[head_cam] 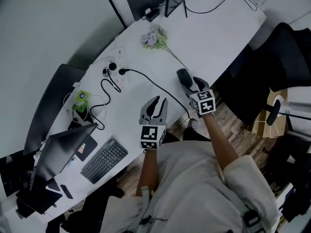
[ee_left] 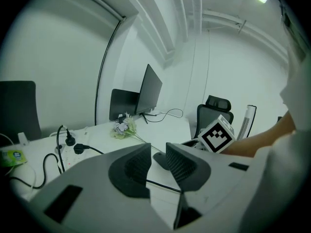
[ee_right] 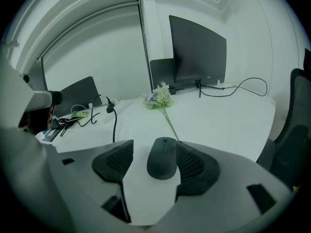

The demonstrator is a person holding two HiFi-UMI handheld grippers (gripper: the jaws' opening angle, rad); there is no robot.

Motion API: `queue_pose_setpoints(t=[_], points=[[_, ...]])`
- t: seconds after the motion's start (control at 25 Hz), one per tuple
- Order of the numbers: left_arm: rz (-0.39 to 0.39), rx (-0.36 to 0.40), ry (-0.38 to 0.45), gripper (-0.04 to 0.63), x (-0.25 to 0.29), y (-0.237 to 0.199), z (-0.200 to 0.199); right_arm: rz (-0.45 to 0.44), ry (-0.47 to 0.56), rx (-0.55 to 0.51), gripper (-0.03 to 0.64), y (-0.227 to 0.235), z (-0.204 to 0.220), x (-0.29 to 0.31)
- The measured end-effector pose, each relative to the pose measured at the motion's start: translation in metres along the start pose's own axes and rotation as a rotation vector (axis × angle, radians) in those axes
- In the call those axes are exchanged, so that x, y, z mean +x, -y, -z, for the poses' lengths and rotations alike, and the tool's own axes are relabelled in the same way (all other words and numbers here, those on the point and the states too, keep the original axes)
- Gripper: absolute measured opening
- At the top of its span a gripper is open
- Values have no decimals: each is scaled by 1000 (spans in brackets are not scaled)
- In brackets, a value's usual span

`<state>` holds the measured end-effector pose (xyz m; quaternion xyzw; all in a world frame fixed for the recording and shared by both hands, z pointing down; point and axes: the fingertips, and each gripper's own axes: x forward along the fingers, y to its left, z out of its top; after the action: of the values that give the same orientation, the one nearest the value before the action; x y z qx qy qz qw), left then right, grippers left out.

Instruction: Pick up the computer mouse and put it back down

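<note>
Nearest: pale shirt (head_cam: pixel 194 178) and two forearms, with one gripper at the end of each and one marker cube (head_cam: pixel 151 136) per gripper.

Left gripper (ee_left: pixel 158 152): fingers (ee_left: pixel 133 171) apart by a narrow gap, nothing between them, only one black cable (ee_left: pixel 160 184) on the bench visible beyond.

Right gripper (ee_right: pixel 155 152): fingers (ee_right: pixel 197 166) apart, wider than the left pair, tilted down over the white bench (head_cam: pixel 218 33). One dark mouse (ee_right: pixel 163 157) flat on the bench between them, close against the right-hand finger, with a clear gap to the other. Not clamped.

Beyond the mouse: one bunch of flowers (head_cam: pixel 155 35) lying flat, stems pointing toward it.

Further left along the bench:
- one power strip (head_cam: pixel 116 68) with black plugs in it
- one green packet (head_cam: pixel 81 100)
- one keyboard (head_cam: pixel 104 159)
- one dark screen (head_cam: pixel 63 147) beside the keyboard

At the far end: one monitor (ee_right: pixel 197 50) on a stand, with one looping cable beside it.

Two chairs (head_cam: pixel 286 52), one on each side of the bench.
</note>
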<state>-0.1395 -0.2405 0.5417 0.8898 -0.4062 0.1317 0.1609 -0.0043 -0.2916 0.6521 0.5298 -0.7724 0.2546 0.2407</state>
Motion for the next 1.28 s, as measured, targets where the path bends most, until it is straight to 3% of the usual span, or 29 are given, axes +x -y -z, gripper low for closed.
queue_pose_setpoints(t=[0.24, 0.52, 0.8, 1.0, 1.28], points=[[-22, -11, -10, 27, -12, -13, 10, -12, -47, 18, 300, 0, 11, 25], [-69, -45, -18, 23, -29, -38, 16, 66, -89, 49, 365, 18, 20, 49], [-109, -62, -19, 25, -38, -52, 21, 76, -146, 41, 364, 20, 32, 68], [-119, -77, -15, 24, -40, -53, 22, 97, -170, 14, 305, 23, 37, 73], [-127, -77, -10, 24, -40, -47, 20, 86, -171, 1, 304, 22, 36, 72]])
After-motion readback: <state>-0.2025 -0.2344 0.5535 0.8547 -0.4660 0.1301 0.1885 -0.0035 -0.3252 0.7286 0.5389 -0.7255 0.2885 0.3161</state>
